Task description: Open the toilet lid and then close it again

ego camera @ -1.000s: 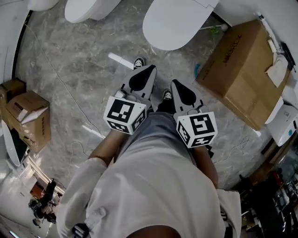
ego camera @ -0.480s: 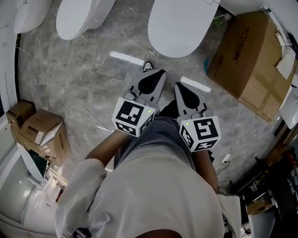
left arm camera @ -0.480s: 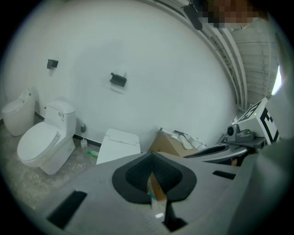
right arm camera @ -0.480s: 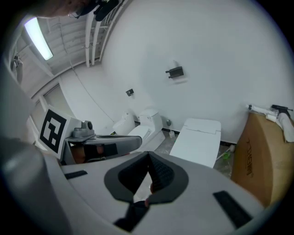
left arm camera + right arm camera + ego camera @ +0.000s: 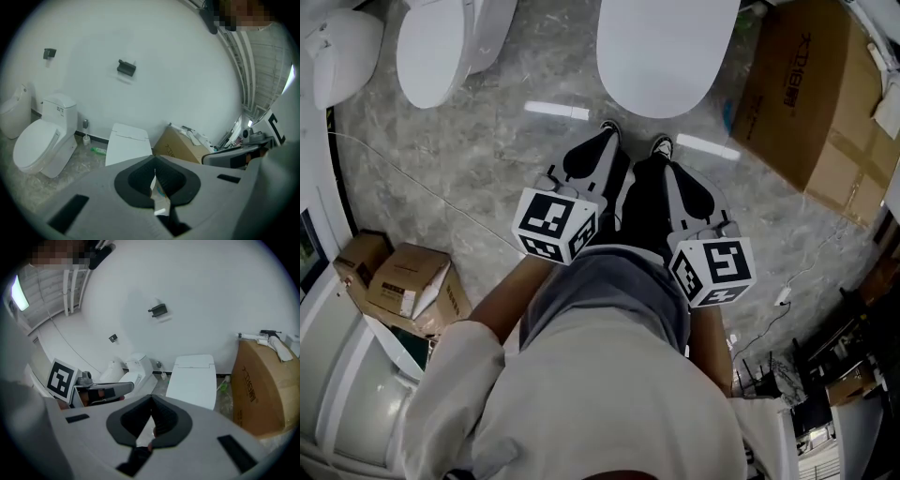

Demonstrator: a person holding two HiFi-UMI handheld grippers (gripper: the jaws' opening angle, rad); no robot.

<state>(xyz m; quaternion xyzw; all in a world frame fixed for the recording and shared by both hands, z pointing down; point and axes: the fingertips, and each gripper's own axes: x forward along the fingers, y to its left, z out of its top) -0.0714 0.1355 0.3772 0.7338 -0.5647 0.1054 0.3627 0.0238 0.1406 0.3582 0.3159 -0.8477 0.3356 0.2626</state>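
A white toilet with its lid down stands straight ahead at the top of the head view. Both grippers hang side by side in front of it, short of the lid and touching nothing. My left gripper points at the bowl's near edge, its jaws shut and empty. My right gripper sits a little lower and further right, jaws together too. The left gripper view shows the closed lid beyond the shut tips. The right gripper view shows the same lid past its tips.
A large cardboard box lies right of the toilet. A second toilet stands to the left, and small cartons lie at lower left. White strips and thin cables lie on the marble floor. The person's shoes are near the bowl.
Both grippers have sunk and moved forward toward the toilet, tilting further down. The right one has rolled. Jaws stayed together throughout.
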